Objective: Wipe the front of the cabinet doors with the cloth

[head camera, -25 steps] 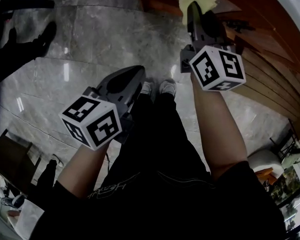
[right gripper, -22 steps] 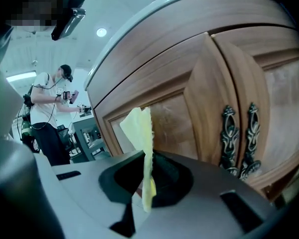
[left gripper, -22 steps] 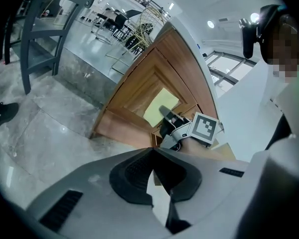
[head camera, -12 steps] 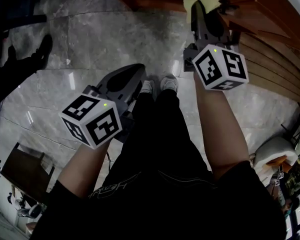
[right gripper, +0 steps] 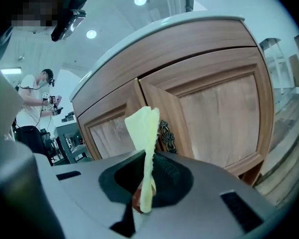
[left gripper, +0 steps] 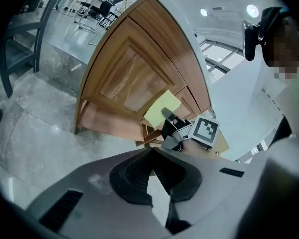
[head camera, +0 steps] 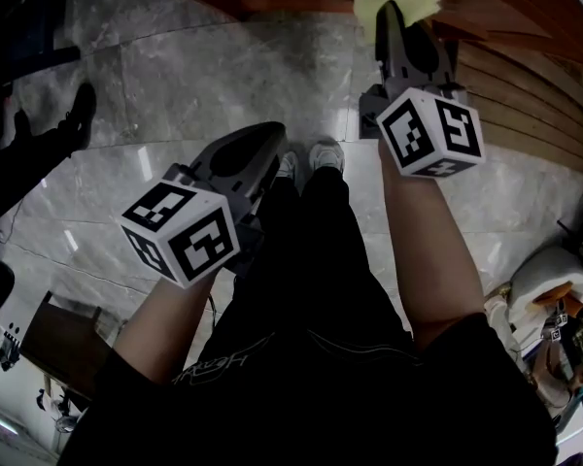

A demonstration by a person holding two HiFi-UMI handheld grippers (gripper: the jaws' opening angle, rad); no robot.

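Head view: steeply down, floor (head camera: 223, 76) below. Left gripper view: cabinet (left gripper: 134, 78) farther off. Right gripper view: same cabinet, v. near.

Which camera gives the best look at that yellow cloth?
The left gripper view: the cloth shows its broad face before the cabinet. The right gripper view sees it edge-on, pinched in the right gripper. The head view catches only part, at the frame's edge.

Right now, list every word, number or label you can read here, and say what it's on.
Nothing reads clearly.
Shirt print: too small and warped to read.
Left cube, right cube: square marker patterns only, no words.
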